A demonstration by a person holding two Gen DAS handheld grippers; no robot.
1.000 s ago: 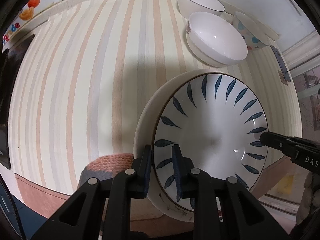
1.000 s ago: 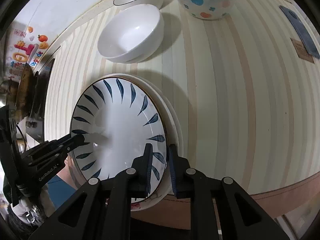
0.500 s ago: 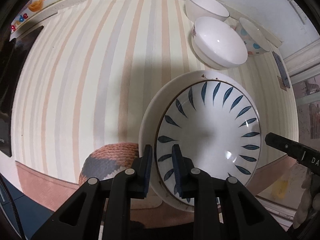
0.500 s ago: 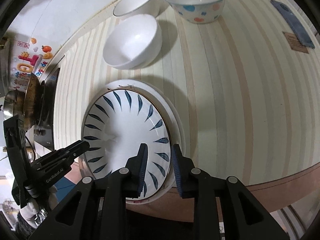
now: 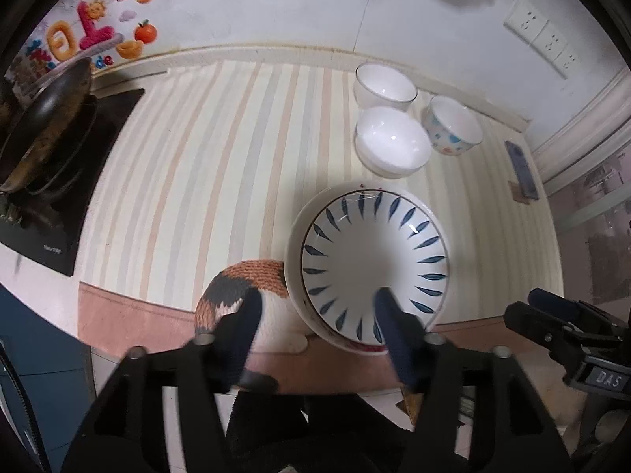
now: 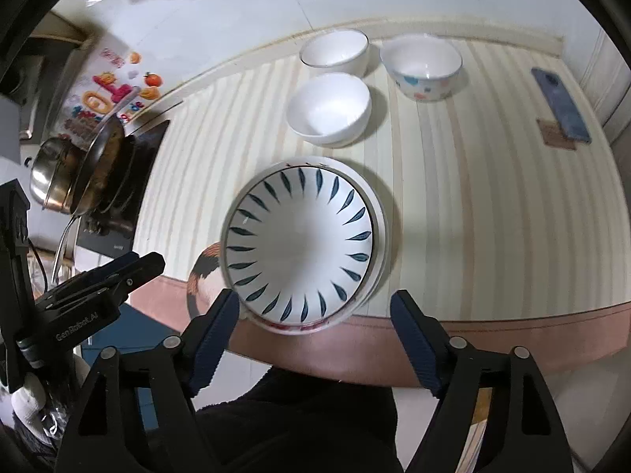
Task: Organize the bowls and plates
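Black plastic arms tipped with dark blue pads form the left claw (image 5: 315,329), which stands wide and holds nothing; its right pad overlaps the near rim of the leaf-pattern plate (image 5: 374,260) in the left wrist view, while its left pad lies over a knitted orange-and-grey mat (image 5: 246,283). The right claw (image 6: 315,325) is likewise spread wide and empty, its two pads flanking the near edge of the same plate (image 6: 299,244) without visibly touching it.

The leaf-pattern plate rests on a larger plain white plate (image 5: 294,252), the pair sitting at the near edge of the striped counter (image 5: 197,181) and slightly overhanging it. From both claws the stack lies straight ahead and just beyond the pads; being round, it presents no long axis, so the approach direction is free. Judged from the two views, the claws are about equally near to it, with the left claw slightly to its left and the right claw centred on it.

Farther along the same line stand three bowls in a cluster: a plain white bowl (image 6: 329,108) closest to the stack, a white bowl with a dark rim (image 6: 335,53) behind it at the wall, and a spotted bowl (image 6: 421,67) to the right. These appear not yet gathered. A stove with a pan (image 5: 43,126) occupies the far left; a phone (image 6: 560,104) lies at far right.
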